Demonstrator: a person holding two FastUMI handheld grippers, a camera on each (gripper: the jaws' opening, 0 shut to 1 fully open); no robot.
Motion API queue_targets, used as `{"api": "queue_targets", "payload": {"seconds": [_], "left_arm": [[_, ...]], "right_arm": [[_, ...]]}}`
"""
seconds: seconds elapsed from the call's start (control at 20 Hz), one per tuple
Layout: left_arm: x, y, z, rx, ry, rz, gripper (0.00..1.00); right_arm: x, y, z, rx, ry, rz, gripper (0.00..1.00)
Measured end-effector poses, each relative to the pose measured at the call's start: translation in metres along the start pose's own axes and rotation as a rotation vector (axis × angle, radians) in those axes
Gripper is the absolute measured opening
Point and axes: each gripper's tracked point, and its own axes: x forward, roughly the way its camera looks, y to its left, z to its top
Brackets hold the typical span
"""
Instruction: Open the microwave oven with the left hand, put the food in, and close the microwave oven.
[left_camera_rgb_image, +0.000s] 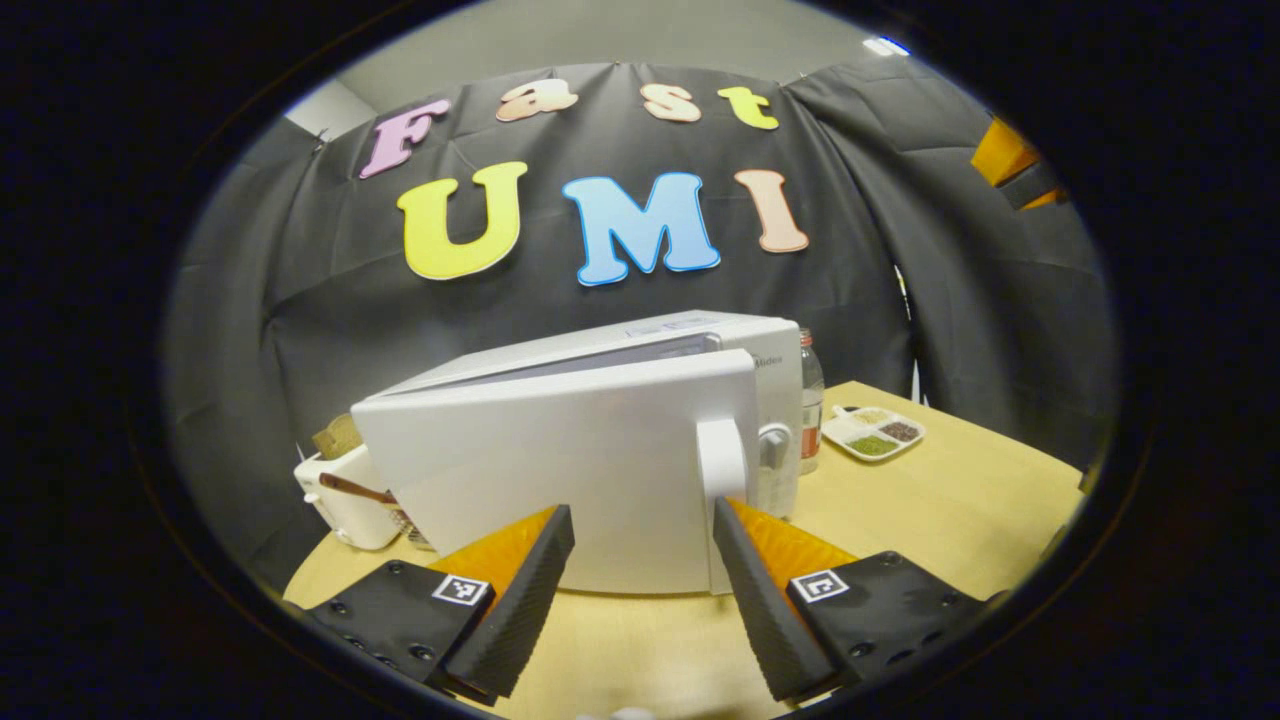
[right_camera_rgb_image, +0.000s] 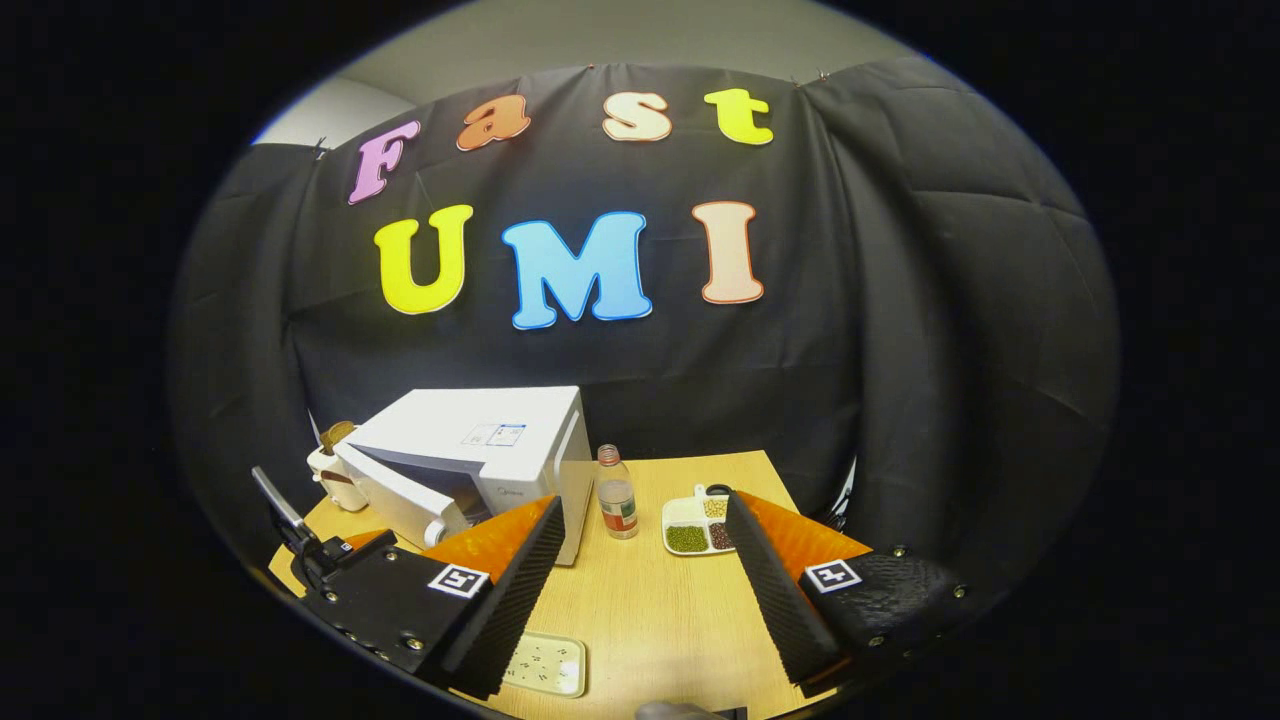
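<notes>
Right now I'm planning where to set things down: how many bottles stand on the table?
1. A single bottle stands upright on the table, just right of the microwave and left of the divided dish. Others could be hidden behind the microwave.

Pretty basic booth setup: black cloth wall (right_camera_rgb_image: 900, 330) hung all the way around, kinda wrinkly, with a plain pale wall or ceiling (right_camera_rgb_image: 620, 40) showing above it. Light wood table (right_camera_rgb_image: 660, 600) in front, and a bright ceiling light (left_camera_rgb_image: 885, 45) up top.
</notes>
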Motion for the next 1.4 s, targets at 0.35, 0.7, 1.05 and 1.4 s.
{"api": "queue_targets", "payload": {"seconds": [0.35,0.7,1.05,1.4], "left_arm": [[0.046,-0.005,0.014,-0.004,-0.014,0.040,0.94],[0.054,-0.006,0.011,-0.042,-0.009,0.064,0.99],[0.069,-0.019,0.011,-0.069,0.003,0.072,0.98],[0.056,-0.013,0.016,-0.042,0.004,0.086,0.99]], "right_arm": [[0.014,-0.007,0.002,0.008,0.011,0.013,0.99],[0.020,-0.012,0.003,0.009,0.018,0.015,0.99],[0.019,-0.002,0.005,-0.008,0.017,0.033,0.99],[0.006,0.008,0.008,-0.014,-0.004,0.051,0.99]]}}
